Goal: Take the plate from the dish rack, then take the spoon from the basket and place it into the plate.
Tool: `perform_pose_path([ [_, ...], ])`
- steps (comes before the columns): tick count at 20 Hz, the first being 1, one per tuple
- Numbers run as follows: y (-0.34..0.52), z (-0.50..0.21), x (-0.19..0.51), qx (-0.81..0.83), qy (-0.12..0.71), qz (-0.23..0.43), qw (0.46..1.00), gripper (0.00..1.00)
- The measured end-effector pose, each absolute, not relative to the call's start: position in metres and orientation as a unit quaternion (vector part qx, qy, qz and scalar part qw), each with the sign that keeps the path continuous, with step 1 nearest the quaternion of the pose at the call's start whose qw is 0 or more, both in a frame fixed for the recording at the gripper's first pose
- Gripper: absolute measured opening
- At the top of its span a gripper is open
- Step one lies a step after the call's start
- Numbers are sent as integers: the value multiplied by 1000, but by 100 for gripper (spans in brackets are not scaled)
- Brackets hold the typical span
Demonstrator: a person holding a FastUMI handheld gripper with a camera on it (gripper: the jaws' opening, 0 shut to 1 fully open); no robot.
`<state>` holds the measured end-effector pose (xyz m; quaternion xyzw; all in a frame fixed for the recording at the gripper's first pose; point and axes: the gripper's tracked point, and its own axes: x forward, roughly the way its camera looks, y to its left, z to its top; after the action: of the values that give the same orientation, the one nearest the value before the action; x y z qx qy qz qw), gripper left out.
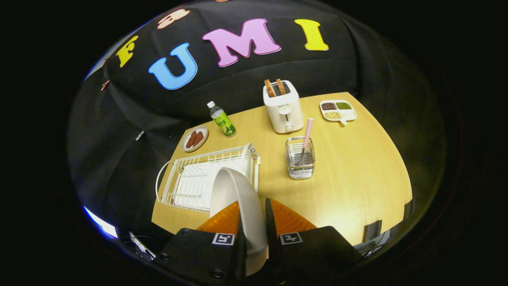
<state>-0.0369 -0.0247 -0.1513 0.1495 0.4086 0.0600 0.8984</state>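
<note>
Wooden table (357,174), light grain, carries everything.

Dish rack (190,178): white wire, white drip tray under it; no dishes standing in its slots. Sits just ahead of the fingers, toward the left.

Plate (242,198): white, plain, smooth rim, held on edge and tilted. It is lifted in front of the rack's near right corner, overlapping it in view. Gripper (254,216): both orange ribbed fingers (285,218) pressed on the plate's rim, one each side, pinching it.

Toaster (282,107): white, two browned slices standing in its slots, at the table's far side.

Basket (300,158): clear-and-wire holder beyond the fingers, right of the rack. In it, the spoon (306,137), pink-and-white striped handle leaning up out of the top.

Divided tray (338,110): far right, compartments of dark, green and pale grains.

Green-labelled bottle (222,119): upright.

Small saucer (195,138): two reddish-brown pieces on it, behind the rack.
</note>
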Motion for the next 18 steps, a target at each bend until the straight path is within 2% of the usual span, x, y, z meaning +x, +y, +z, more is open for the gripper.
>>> perform_pose_path([
  [5, -88, -192, -71, 214, 443, 26, 870, 26],
  [8, -111, -226, -67, 225, 462, 10, 857, 26],
  [18, -109, -308, -21, 217, 514, 75, 826, 27],
])
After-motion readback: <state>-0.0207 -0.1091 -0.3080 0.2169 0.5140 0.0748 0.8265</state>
